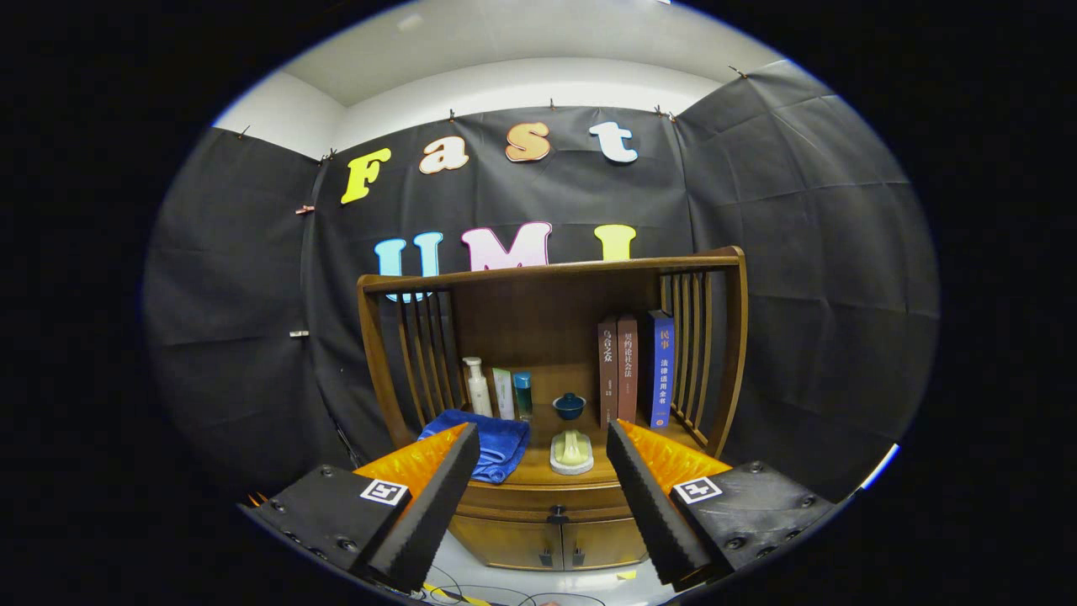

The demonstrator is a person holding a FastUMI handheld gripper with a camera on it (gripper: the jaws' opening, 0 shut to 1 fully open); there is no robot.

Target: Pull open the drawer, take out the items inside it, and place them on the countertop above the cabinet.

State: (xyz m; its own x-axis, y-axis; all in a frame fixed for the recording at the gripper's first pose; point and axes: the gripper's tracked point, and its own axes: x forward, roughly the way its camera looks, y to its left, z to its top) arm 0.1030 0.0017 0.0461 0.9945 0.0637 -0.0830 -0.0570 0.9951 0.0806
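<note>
Claw [543, 471] fingers stood wide apart with nothing between them, aimed at the brown wooden cabinet [551, 530] from a short standoff. That spacing left a clear sightline down the middle to the shallow wooden drawer [547, 503] with its small dark knob [556, 510], which sat flush with the cabinet front, fully closed.

On the wooden surface [538, 473] above the drawer lay a folded blue cloth towel [492, 444], just ahead of the left finger, and a pale yellow bar in a round white dish [571, 452], centred between the fingers. Further back stood a white pump bottle [478, 387], a pale slim tube [503, 393], a teal-capped bottle [522, 396] and a small dark blue lidded cup [569, 406]. Three upright books [635, 369], two brown and one blue, leaned against the right slatted side, which kept them standing.

Drawer contents were hidden behind the closed front. This arrangement fitted either a drawer holding items to be removed, or one emptied and shut again with those items now on the surface; the view did not settle which.

Left finger covered part of the towel. Lower cabinet doors [551, 543] were partly screened by both fingers, and their small handles were probably pulls, though too small to confirm.
</note>
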